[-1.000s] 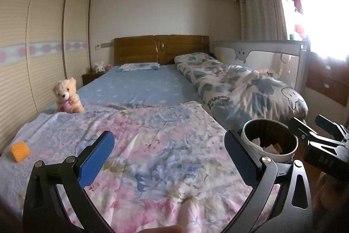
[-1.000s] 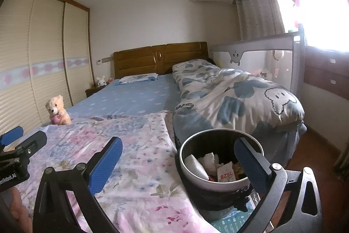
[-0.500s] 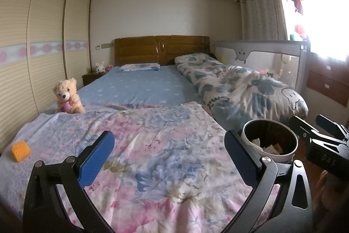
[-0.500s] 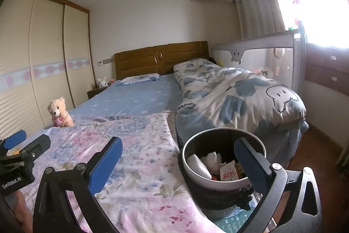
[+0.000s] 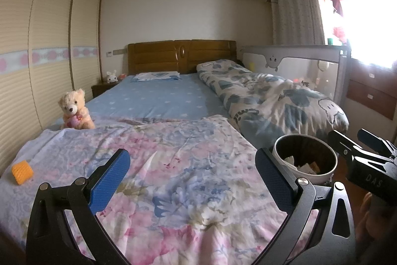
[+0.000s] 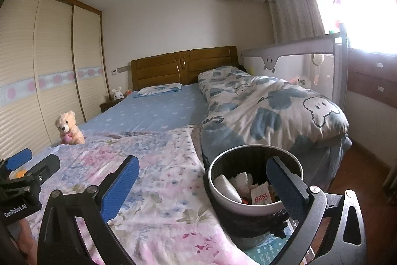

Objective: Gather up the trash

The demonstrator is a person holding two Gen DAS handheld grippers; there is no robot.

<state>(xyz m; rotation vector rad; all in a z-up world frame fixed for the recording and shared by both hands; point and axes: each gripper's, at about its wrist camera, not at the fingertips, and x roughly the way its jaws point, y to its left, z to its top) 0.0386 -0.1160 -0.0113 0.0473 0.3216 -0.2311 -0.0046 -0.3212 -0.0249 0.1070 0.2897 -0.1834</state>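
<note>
A round trash bin (image 6: pixel 255 190) stands by the bed's right corner, holding crumpled paper, a white wrapper and a card marked 1928; it also shows in the left wrist view (image 5: pixel 305 160). My right gripper (image 6: pixel 201 185) is open and empty, its right finger in front of the bin. My left gripper (image 5: pixel 191 180) is open and empty above the floral blanket (image 5: pixel 173 165). A small orange object (image 5: pixel 22 171) lies on the blanket at the far left.
A teddy bear (image 5: pixel 74 109) sits on the bed's left side. A rolled quilt (image 6: pixel 273 106) lies along the right. A bed rail (image 6: pixel 297 58), a wardrobe (image 5: pixel 37 61) and a wood floor (image 6: pixel 359 180) surround the bed.
Both views have shifted slightly; the right gripper has drawn a little back and up from the bin. Both grippers stay open and empty.
</note>
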